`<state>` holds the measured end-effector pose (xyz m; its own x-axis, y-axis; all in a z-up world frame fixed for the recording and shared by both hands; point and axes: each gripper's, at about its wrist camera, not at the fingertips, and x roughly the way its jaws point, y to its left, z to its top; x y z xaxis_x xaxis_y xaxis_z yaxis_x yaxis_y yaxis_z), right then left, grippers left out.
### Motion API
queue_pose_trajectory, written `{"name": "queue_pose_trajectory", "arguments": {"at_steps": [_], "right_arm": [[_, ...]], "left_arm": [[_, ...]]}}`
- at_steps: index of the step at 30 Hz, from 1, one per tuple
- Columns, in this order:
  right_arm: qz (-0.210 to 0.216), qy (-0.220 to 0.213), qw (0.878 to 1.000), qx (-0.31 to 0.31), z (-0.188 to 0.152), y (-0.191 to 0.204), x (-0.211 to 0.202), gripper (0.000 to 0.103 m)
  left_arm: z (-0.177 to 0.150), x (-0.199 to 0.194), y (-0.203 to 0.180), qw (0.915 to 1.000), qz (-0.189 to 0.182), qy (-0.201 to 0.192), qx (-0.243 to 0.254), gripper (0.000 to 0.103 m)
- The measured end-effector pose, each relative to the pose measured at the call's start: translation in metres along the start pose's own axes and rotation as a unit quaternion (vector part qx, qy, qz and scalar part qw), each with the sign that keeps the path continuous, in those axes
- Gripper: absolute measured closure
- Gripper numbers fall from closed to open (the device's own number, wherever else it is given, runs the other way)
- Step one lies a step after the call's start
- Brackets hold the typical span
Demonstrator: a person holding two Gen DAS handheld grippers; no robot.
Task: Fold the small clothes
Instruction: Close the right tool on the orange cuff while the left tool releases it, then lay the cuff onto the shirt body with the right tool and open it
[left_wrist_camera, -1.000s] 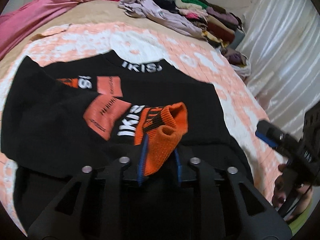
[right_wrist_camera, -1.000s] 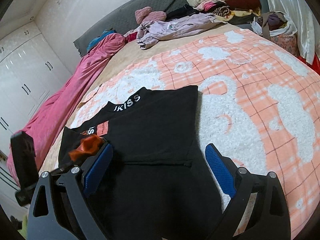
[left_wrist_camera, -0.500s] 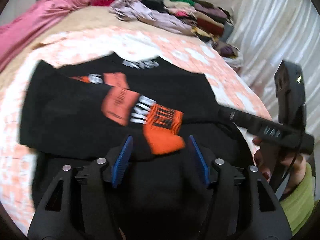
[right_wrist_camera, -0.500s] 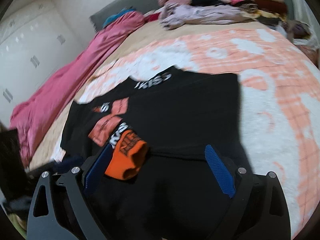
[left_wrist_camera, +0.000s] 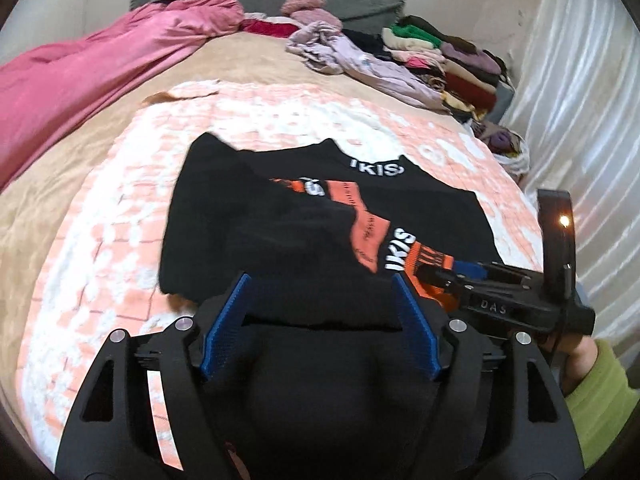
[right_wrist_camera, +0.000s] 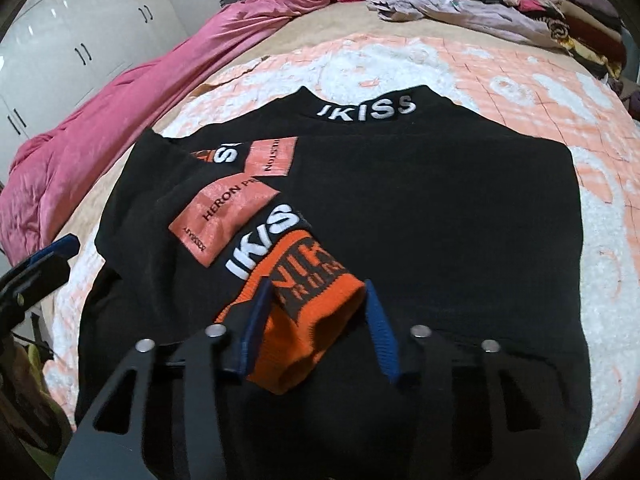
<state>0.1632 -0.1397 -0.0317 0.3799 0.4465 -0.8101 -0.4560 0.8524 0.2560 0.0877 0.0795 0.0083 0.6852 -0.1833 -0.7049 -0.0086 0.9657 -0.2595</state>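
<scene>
A black sweater (right_wrist_camera: 420,208) with white "IKISS" lettering lies flat on the pink-and-white blanket (right_wrist_camera: 600,184). One sleeve is folded across its chest, ending in an orange cuff (right_wrist_camera: 308,312). In the right wrist view my right gripper (right_wrist_camera: 316,296) straddles that cuff. Its jaws are closing, the blue pads stand at the cuff's two sides, and the knit is not squeezed. The left wrist view shows the right gripper (left_wrist_camera: 468,272) over the cuff (left_wrist_camera: 432,260). My left gripper (left_wrist_camera: 320,280) hovers over the sweater's lower hem (left_wrist_camera: 320,322), jaws opening, holding nothing.
A pink quilt (left_wrist_camera: 80,76) runs along the bed's left side. A lilac garment (left_wrist_camera: 360,60) and stacked folded clothes (left_wrist_camera: 452,56) lie at the far right, by a white curtain (left_wrist_camera: 592,100). White wardrobes (right_wrist_camera: 72,40) stand at the left. A hand in a green sleeve (left_wrist_camera: 600,392) holds the right gripper.
My left gripper let go of the orange cuff, opened and drew back to the left. The right gripper swung over to the cuff, dropped lower, and its jaws narrowed around it.
</scene>
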Motion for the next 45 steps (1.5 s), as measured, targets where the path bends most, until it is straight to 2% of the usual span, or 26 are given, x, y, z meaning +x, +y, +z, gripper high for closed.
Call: {"name": "queue_pose_trajectory", "arguments": {"at_steps": [1, 2, 4, 9, 12, 17, 21, 25, 31, 34, 36, 38, 42, 45], "right_arm": [[0.0, -0.004, 1.0, -0.002, -0.001, 0.002, -0.001, 0.075], [0.015, -0.006, 1.0, -0.002, -0.001, 0.002, -0.002, 0.092], [0.034, -0.011, 0.999, -0.002, 0.0, 0.005, -0.006, 0.095], [0.037, -0.042, 0.998, -0.026, 0.008, 0.011, -0.029, 0.098], [0.028, -0.065, 0.997, -0.038, 0.017, 0.007, -0.048, 0.098], [-0.028, -0.097, 0.994, -0.044, 0.036, -0.019, -0.073, 0.098], [-0.065, -0.087, 0.994, -0.015, 0.048, -0.056, -0.069, 0.098], [-0.094, -0.066, 0.993, -0.004, 0.045, -0.082, -0.055, 0.098], [-0.118, -0.047, 0.992, -0.013, 0.032, -0.086, -0.035, 0.098], [-0.134, -0.041, 0.99, -0.016, 0.028, -0.086, -0.025, 0.092], [-0.136, -0.043, 0.99, -0.007, 0.028, -0.089, -0.026, 0.079], [-0.135, -0.052, 0.989, 0.011, 0.025, -0.096, -0.033, 0.071], [-0.141, -0.068, 0.987, 0.036, 0.02, -0.109, -0.053, 0.07], [-0.133, -0.077, 0.988, 0.035, 0.018, -0.109, -0.064, 0.069]], "left_arm": [[-0.001, 0.0, 0.004, 1.0, -0.002, 0.001, -0.006, 0.039], [-0.001, 0.0, 0.006, 1.0, 0.0, 0.001, -0.008, 0.039], [-0.002, 0.001, 0.01, 0.9999, 0.003, 0.002, -0.012, 0.039], [-0.003, 0.001, 0.014, 0.9998, -0.002, 0.001, -0.021, 0.039], [-0.004, 0.002, 0.013, 0.9998, 0.001, 0.002, -0.018, 0.038], [-0.005, 0.005, 0.013, 0.9998, 0.002, 0.007, -0.021, 0.038], [-0.005, 0.008, 0.012, 0.9998, 0.005, 0.011, -0.018, 0.038], [0.002, 0.013, 0.015, 0.9996, 0.01, 0.013, -0.023, 0.038], [0.025, 0.029, 0.001, 0.9997, 0.021, 0.014, 0.0, 0.038], [0.035, 0.044, -0.014, 0.9995, 0.018, 0.019, 0.019, 0.038], [0.04, 0.055, -0.023, 0.9991, 0.015, 0.022, 0.034, 0.038], [0.044, 0.071, -0.028, 0.998, 0.024, 0.031, 0.049, 0.038], [0.044, 0.103, -0.016, 0.9944, 0.062, 0.07, 0.049, 0.038], [0.038, 0.11, -0.006, 0.9933, 0.069, 0.078, 0.05, 0.038]]}}
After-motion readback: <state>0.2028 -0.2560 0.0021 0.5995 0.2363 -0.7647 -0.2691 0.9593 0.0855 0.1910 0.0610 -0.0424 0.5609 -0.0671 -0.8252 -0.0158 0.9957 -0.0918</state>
